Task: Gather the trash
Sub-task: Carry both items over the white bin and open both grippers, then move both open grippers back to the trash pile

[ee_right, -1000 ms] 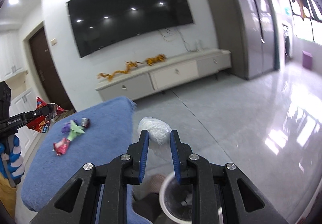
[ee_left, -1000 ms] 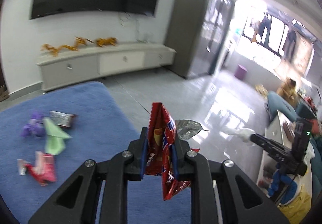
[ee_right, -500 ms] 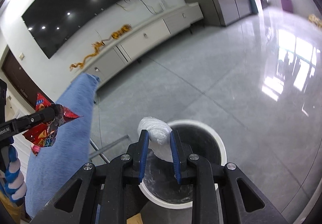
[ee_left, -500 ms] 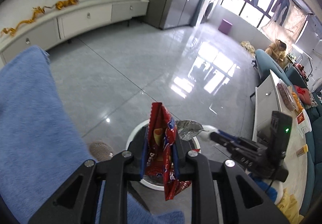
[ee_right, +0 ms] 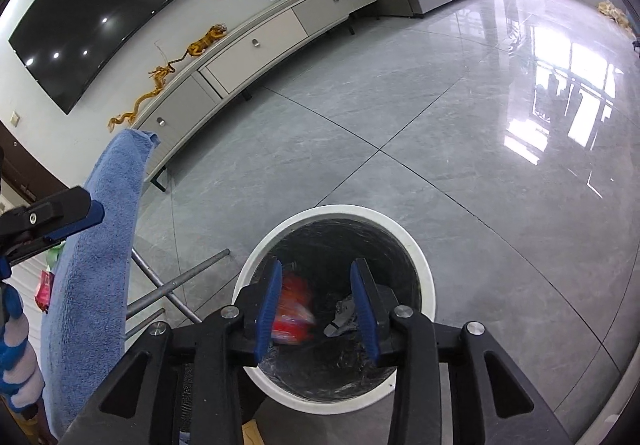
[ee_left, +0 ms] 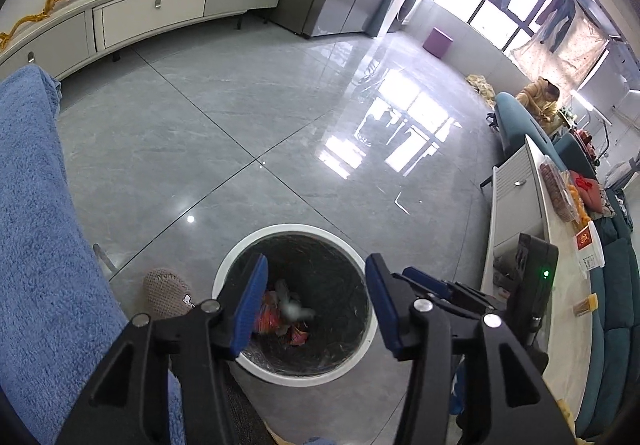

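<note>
Below both grippers stands a white-rimmed bin (ee_left: 296, 229) (ee_right: 340, 211) with a black liner. My left gripper (ee_left: 316, 265) hangs over its mouth, jaws opening, with nothing between them. A red snack wrapper (ee_left: 266, 319) (ee_right: 294, 309) shows blurred inside the bin, next to a pale crumpled wad (ee_left: 294, 309) (ee_right: 344, 319). My right gripper (ee_right: 317, 267) is also above the bin, its jaws opening and empty. The right gripper's fingers (ee_left: 430, 283) show at the bin's right, and the left gripper's fingers (ee_right: 72, 213) show at the far left.
A table under a blue towel (ee_left: 36, 245) (ee_right: 100, 265) stands left of the bin, with a pink wrapper (ee_right: 44, 289) and a green scrap (ee_right: 52, 255) on it. Its metal legs (ee_right: 180, 281) and a person's slipper (ee_left: 166, 293) are beside the bin. Grey tiled floor (ee_left: 280, 105) lies beyond.
Both grippers swung down from the table to over the bin. The left jaws let go of the red wrapper and the right jaws let go of the white wad; both now lie in the bin.
</note>
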`<state>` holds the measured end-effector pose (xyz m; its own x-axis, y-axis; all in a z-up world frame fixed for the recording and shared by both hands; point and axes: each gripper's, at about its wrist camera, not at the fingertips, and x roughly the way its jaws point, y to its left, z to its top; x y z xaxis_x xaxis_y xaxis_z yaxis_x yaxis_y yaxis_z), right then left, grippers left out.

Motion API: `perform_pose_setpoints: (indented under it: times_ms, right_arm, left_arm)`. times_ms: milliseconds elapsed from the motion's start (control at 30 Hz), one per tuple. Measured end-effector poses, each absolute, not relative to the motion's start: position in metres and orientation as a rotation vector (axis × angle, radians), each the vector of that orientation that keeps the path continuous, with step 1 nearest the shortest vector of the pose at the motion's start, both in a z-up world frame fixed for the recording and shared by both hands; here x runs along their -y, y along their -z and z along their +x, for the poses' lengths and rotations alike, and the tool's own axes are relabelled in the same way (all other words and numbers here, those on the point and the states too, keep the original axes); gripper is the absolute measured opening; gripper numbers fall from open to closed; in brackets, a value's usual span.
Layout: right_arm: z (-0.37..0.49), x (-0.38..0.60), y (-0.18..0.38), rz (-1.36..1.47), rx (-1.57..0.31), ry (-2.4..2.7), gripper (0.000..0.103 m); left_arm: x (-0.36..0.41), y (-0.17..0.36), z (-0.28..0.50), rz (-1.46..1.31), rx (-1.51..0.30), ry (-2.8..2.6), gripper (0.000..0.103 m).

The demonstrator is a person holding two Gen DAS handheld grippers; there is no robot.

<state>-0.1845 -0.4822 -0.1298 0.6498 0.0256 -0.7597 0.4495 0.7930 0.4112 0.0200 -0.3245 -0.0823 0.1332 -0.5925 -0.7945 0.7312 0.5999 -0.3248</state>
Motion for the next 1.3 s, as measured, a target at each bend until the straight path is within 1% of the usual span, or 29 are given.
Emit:
perform_pose_setpoints:
  times_ms: [233, 533, 800, 933, 1000, 1033, 1067, 1133, 1300]
  right_arm:
    - [-0.188, 0.475, 0.109, 0.596, -0.802, 0.256, 0.036]
    - [-0.198, 0.451, 0.056, 0.529, -0.731, 0.248, 0.036]
    - [-0.197, 0.408, -0.006, 0.411, -0.668, 0.201, 0.036]
    - [-0.191, 0.377, -0.042, 0.339, -0.63, 0.16, 0.043]
    - [-0.188, 0.362, -0.058, 0.303, -0.614, 0.141, 0.044]
    - [-0.186, 0.354, -0.065, 0.284, -0.606, 0.13, 0.044]
    - [-0.184, 0.344, -0.074, 0.264, -0.597, 0.117, 0.045]
    - [-0.178, 0.327, -0.09, 0.225, -0.58, 0.091, 0.049]
    - [-0.164, 0.293, -0.115, 0.161, -0.557, 0.032, 0.052]
  left_arm:
    - [0.299, 0.057, 0.016, 0.138, -1.009, 0.952, 0.049]
    - [0.241, 0.014, 0.002, 0.106, -0.902, 0.93, 0.049]
    - [0.152, -0.026, -0.005, 0.028, -0.792, 0.88, 0.049]
    - [0.104, -0.039, -0.004, -0.02, -0.751, 0.836, 0.049]
    - [0.077, -0.046, -0.003, -0.049, -0.726, 0.806, 0.053]
    - [0.06, -0.05, -0.001, -0.066, -0.711, 0.787, 0.06]
    - [0.05, -0.051, -0.001, -0.076, -0.702, 0.774, 0.064]
    - [0.023, -0.054, 0.002, -0.101, -0.68, 0.738, 0.064]
    - [-0.046, -0.053, 0.022, -0.144, -0.652, 0.627, 0.064]
